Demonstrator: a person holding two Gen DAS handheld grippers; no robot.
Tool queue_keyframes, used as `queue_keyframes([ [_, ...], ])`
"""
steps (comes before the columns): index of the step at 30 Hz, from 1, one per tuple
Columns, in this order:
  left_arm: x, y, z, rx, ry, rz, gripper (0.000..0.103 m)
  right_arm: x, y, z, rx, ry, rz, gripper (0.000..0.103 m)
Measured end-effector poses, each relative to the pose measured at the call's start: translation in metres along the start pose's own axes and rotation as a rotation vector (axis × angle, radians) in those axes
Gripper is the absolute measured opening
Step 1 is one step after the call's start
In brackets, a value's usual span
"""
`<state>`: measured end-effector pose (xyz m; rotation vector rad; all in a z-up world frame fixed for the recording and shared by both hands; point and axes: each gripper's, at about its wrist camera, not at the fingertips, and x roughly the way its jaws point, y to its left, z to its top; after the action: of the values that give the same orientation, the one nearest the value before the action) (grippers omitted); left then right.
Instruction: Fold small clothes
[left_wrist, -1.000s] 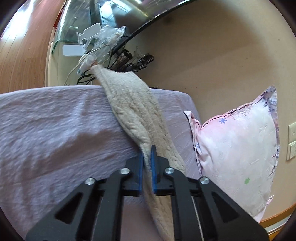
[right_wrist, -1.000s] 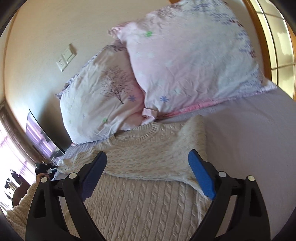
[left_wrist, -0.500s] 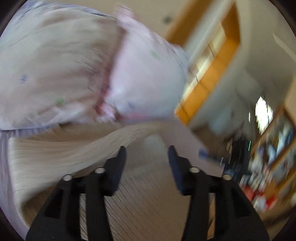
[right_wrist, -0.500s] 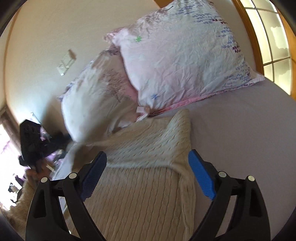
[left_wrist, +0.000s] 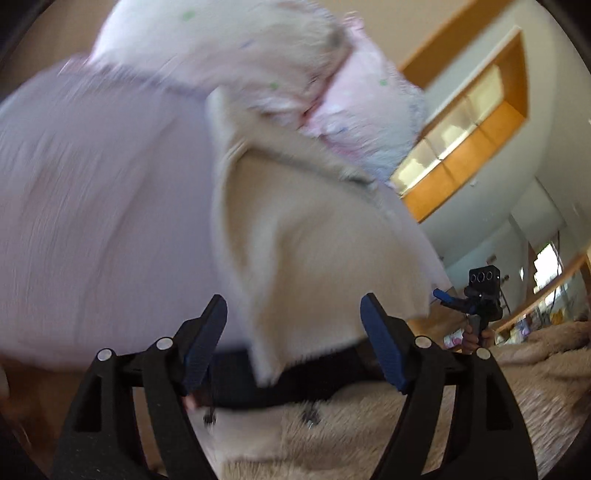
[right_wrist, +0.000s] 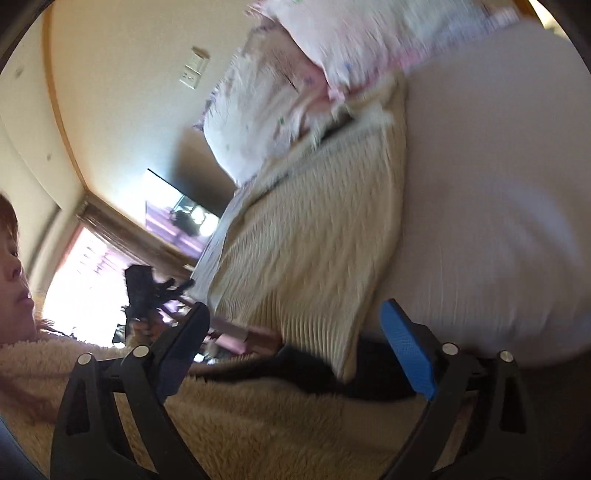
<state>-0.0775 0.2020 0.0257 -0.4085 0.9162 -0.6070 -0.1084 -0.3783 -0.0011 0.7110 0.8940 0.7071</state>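
Note:
A cream cable-knit sweater (left_wrist: 314, 240) lies on the lilac bed sheet (left_wrist: 103, 206) with its sleeves folded in; it also shows in the right wrist view (right_wrist: 314, 236). Its hem hangs over the bed's near edge. My left gripper (left_wrist: 293, 339) is open and empty, held back from the hem. My right gripper (right_wrist: 295, 350) is open and empty, also drawn back near the hem. The right gripper shows small in the left wrist view (left_wrist: 476, 295), and the left one in the right wrist view (right_wrist: 147, 291). Both views are blurred by motion.
Two pink floral pillows (right_wrist: 295, 74) lean against the wall at the head of the bed (right_wrist: 498, 184). The person's fluffy beige top (right_wrist: 258, 424) fills the foreground. A window (left_wrist: 465, 122) and a TV (right_wrist: 181, 218) are beyond.
My left gripper let go of the sleeve, opened and swung back to the sweater's hem. My right gripper pulled back and tilted, staying open. The sleeve now lies folded on the sweater.

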Motion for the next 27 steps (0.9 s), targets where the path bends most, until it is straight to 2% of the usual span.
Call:
queue_keyframes([
  [2,0.006,0.013,-0.015,-0.06,0.011,-0.008,0.074,0.011,-0.014,-0.012,0.059,0.027,0.006,0.09],
  [3,0.013,0.02,-0.021,-0.102,0.018,-0.031,0.074,0.015,-0.018,-0.014,0.076,0.027,0.016,0.084],
  [5,0.025,0.026,-0.026,-0.141,0.033,-0.074,0.074,0.026,-0.027,-0.018,0.126,0.021,0.084,0.077],
  [7,0.037,0.023,-0.029,-0.14,0.059,-0.086,0.073,0.04,-0.031,-0.022,0.146,0.021,0.123,0.067],
  [9,0.049,0.018,-0.028,-0.139,0.077,-0.097,0.068,0.048,-0.032,-0.024,0.153,0.031,0.137,0.064],
  [11,0.056,0.017,-0.025,-0.166,0.074,-0.106,0.058,0.056,-0.03,-0.028,0.136,0.032,0.137,0.043],
  [12,0.059,0.019,-0.025,-0.194,0.078,-0.114,0.055,0.057,-0.03,-0.028,0.131,0.031,0.141,0.02],
  [13,0.06,0.021,-0.025,-0.221,0.084,-0.119,0.038,0.059,-0.03,-0.028,0.126,0.027,0.147,0.012],
  [14,0.062,0.02,-0.025,-0.232,0.091,-0.119,0.02,0.058,-0.03,-0.029,0.118,0.011,0.153,0.012],
  [15,0.063,0.019,-0.024,-0.245,0.096,-0.131,0.007,0.055,-0.029,-0.028,0.112,0.002,0.165,0.009],
  [18,0.057,0.007,-0.015,-0.261,0.076,-0.172,0.007,0.044,-0.012,-0.019,0.053,-0.015,0.227,0.009],
  [21,0.04,-0.022,0.024,-0.159,0.006,-0.202,0.007,0.03,0.015,0.006,-0.048,-0.055,0.243,0.009],
  [23,0.032,-0.032,0.055,-0.081,-0.051,-0.187,0.007,0.022,0.039,0.043,-0.141,-0.118,0.226,0.009],
  [24,0.03,-0.036,0.082,-0.043,-0.095,-0.167,0.007,0.02,0.048,0.061,-0.175,-0.15,0.215,0.009],
  [27,0.039,-0.028,0.153,-0.035,-0.224,-0.12,0.007,0.026,0.065,0.133,-0.232,-0.268,0.175,0.009],
])
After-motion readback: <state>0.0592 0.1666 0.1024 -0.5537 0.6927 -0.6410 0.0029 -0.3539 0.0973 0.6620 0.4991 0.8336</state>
